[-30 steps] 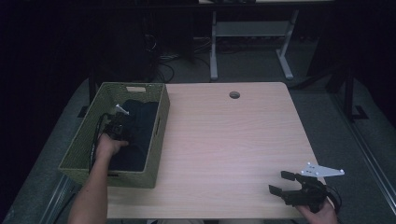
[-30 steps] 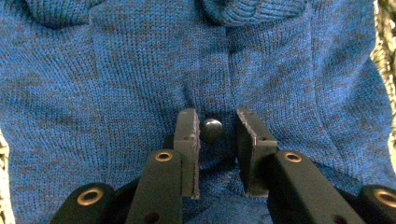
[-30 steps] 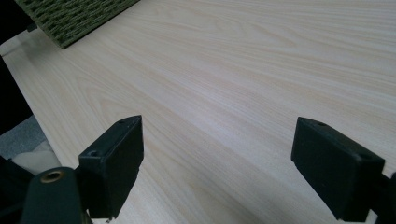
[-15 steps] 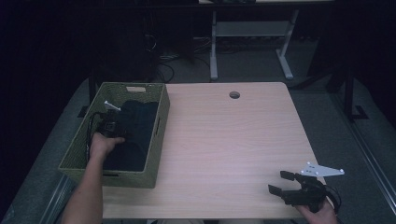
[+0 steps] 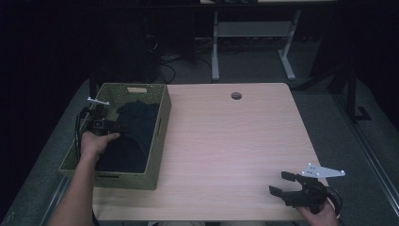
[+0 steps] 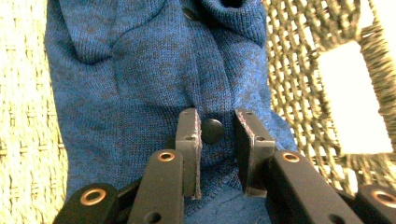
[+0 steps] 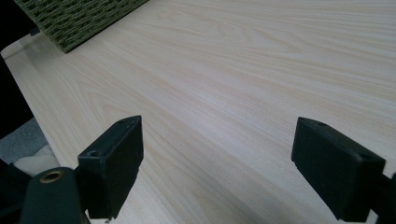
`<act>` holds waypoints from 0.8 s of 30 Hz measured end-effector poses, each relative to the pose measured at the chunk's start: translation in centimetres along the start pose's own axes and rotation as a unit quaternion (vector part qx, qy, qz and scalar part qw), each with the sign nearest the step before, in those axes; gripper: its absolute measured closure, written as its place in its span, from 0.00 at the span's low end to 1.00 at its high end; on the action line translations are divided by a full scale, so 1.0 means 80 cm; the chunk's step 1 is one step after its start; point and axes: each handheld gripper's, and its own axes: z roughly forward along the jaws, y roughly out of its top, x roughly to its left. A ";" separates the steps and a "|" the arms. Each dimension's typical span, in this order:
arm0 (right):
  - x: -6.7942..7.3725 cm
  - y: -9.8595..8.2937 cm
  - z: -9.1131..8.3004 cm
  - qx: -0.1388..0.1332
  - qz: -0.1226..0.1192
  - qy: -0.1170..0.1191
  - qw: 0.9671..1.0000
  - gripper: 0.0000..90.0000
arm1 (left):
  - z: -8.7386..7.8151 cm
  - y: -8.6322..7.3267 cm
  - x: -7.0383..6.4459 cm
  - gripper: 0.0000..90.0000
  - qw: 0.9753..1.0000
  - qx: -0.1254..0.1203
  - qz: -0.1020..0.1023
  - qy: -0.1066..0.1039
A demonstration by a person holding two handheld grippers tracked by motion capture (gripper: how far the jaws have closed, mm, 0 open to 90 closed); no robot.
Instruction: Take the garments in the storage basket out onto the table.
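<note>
Fingers (image 6: 188, 140) of the left gripper (image 6: 217, 140) stand a little apart, with a narrow gap between them, and they press down into the blue knitted garment (image 6: 135, 84); a dark round button (image 6: 212, 130) of this garment sits in the gap, close to the left finger. I cannot tell if the fingers pinch any cloth, because the fabric only bulges up between them. In the high view the left gripper (image 5: 106, 123) is inside the woven green basket (image 5: 162, 117), at the left side of the wooden table (image 5: 226, 141), and the garment (image 5: 134, 132) looks almost black there; it lies folded on the basket floor and covers most of it. The left hand (image 5: 96, 143) reaches over the near left wall of the basket. In the left gripper view the basket weave (image 6: 299, 70) is seen on both sides of the garment, with a bright handle opening at the right. Going to the right, the middle of the table is bare wood with one small round hole (image 5: 236, 95) near the far edge. At the near right corner the right gripper (image 5: 284, 183) hovers low above the table, well apart from the basket. Its fingers (image 7: 114, 163) are wide apart and hold nothing; between them is plain wood, and a corner of the basket (image 7: 79, 18) is seen far off.
</note>
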 end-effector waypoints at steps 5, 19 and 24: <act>0.002 0.001 0.000 0.000 -0.003 0.001 1.000 0.18 | -0.010 -0.001 0.002 0.81 1.000 -0.015 -0.003 -0.014; 0.001 0.001 0.000 0.000 -0.002 -0.003 1.000 0.18 | -0.046 -0.001 0.008 0.81 0.994 -0.086 -0.024 -0.069; 0.001 0.001 0.001 0.001 -0.003 -0.003 1.000 0.18 | -0.057 0.001 0.008 0.81 0.992 -0.098 -0.021 -0.075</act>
